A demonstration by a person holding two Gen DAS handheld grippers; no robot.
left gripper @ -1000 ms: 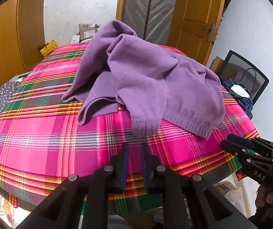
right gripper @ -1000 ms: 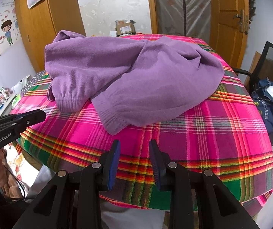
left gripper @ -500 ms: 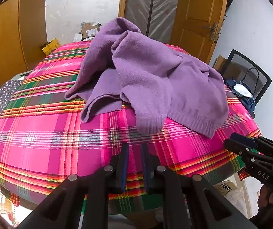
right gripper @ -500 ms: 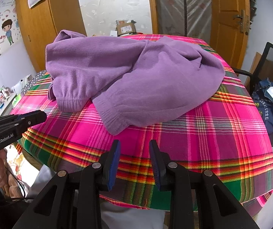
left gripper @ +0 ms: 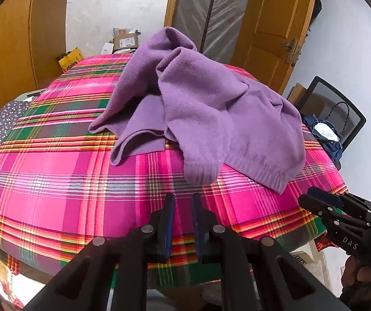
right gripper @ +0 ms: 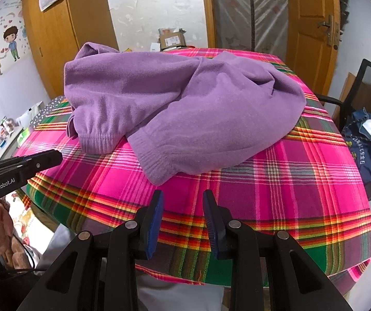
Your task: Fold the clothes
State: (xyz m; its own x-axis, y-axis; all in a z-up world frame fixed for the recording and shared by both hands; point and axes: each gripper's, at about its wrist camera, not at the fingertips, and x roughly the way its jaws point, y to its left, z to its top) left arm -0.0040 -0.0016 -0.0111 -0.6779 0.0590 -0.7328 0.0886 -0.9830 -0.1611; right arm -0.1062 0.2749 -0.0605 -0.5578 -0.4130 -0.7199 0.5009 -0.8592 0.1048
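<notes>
Nothing moved since earlier: purple sweater (right gripper: 185,108) still heaped, unfolded, mid-table (right gripper: 276,194). Left tool (left gripper: 183,202) and right tool (right gripper: 183,198) slightly apart, empty, near front edge.

The left gripper (right gripper: 19,171), seen at the left edge of the right wrist view, bears "GenRobot.AI" in white on its black side. The right gripper (left gripper: 341,223), at the right edge of the left wrist view, bears "DAS" in white. Print on the far cardboard box (right gripper: 172,39) and the blue bag (right gripper: 366,153) is too small to read
</notes>
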